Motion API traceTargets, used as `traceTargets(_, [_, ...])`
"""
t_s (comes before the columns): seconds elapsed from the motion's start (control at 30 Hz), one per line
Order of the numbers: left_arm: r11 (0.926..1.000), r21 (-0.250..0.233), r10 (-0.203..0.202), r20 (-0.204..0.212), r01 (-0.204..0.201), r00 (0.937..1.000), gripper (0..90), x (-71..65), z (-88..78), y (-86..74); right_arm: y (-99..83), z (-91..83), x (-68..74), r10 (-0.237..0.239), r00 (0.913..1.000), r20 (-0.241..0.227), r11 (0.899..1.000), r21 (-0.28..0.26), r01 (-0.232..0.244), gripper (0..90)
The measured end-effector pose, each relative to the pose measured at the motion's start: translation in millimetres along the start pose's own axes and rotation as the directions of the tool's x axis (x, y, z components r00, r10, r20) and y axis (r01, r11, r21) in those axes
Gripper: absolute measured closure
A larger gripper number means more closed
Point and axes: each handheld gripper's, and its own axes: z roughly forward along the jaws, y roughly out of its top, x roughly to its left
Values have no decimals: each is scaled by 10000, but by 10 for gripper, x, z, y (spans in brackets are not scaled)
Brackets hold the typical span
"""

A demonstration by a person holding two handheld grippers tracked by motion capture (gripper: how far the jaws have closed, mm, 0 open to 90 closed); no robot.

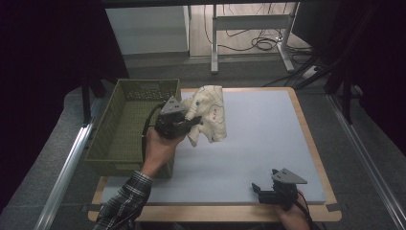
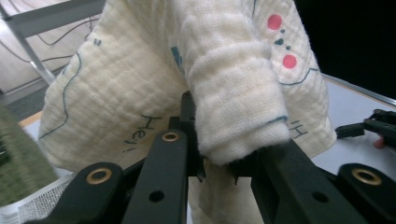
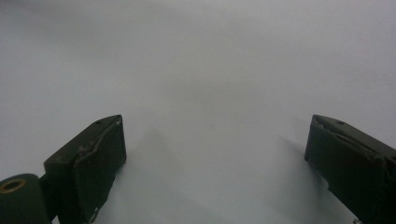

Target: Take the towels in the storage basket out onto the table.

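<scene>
beside the green basket (image 1: pixel 125 125), a cloth lifted
left gripper (image 1: pixel 191 122) clamps the cream printed cloth (image 1: pixel 209 112); right gripper (image 1: pixel 261 190) rests wide open, near right.

The right gripper (image 3: pixel 215 154) pointed down at a pale grey table mat (image 3: pixel 210 60), seen from the camera mounted on the tool itself. Its two black jaws rose from the lower corners of the frame and stood well apart, with nothing held between them. The left jaw showed a worn inner pad and a brass-coloured rivet (image 3: pixel 11 185) near its base. Soft shadows of both jaws lay on the mat, whose surface looked smooth and blurred.
</scene>
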Motion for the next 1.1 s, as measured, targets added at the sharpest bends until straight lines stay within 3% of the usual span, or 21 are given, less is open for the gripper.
traceTargets(0.23, [9985,146,524,257,-528,9983,787,-250,209,-19,0,-1,1,12,10000,-3,10000,6,-12,55])
traceTargets(0.47, [9973,344,629,670,-653,9958,784,-438,428,-95,-1,-1,0,5,10000,-4,10000,9,-5,55])
traceTargets(0.6, [9978,460,447,859,-487,9953,784,-492,557,-187,0,-1,1,21,10000,-10,10000,12,-21,55])
traceTargets(0.73, [9956,698,569,716,-620,9958,784,-523,664,-309,0,-2,1,25,10000,-14,10000,15,-25,54])
traceTargets(1.1, [9918,1269,78,529,-144,9986,775,-502,867,-715,0,-1,0,3,10000,5,10000,10,-3,55])
